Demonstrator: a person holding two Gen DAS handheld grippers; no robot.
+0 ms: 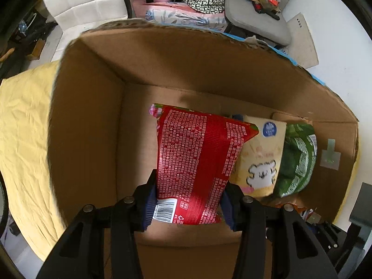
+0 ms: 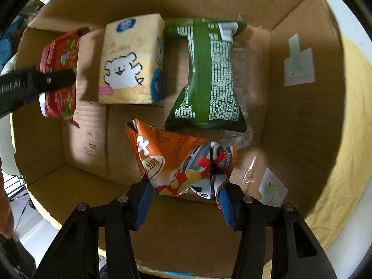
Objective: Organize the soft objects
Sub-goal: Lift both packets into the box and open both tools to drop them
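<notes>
Your left hand-held gripper (image 1: 188,200) is clamped on the red pack (image 1: 195,162), low inside the box (image 1: 88,116) beside the tissue pack (image 1: 260,158). Your right hand-held gripper (image 2: 186,195) pinches the crumpled orange bag (image 2: 176,162), just in front of the green bag (image 2: 209,81). Release too high and I'd expect either packet to flop across its neighbours; squeezing harder could burst a bag.

In the cardboard box (image 2: 302,121), the tissue pack (image 2: 131,60) lies between two pouches.
</notes>
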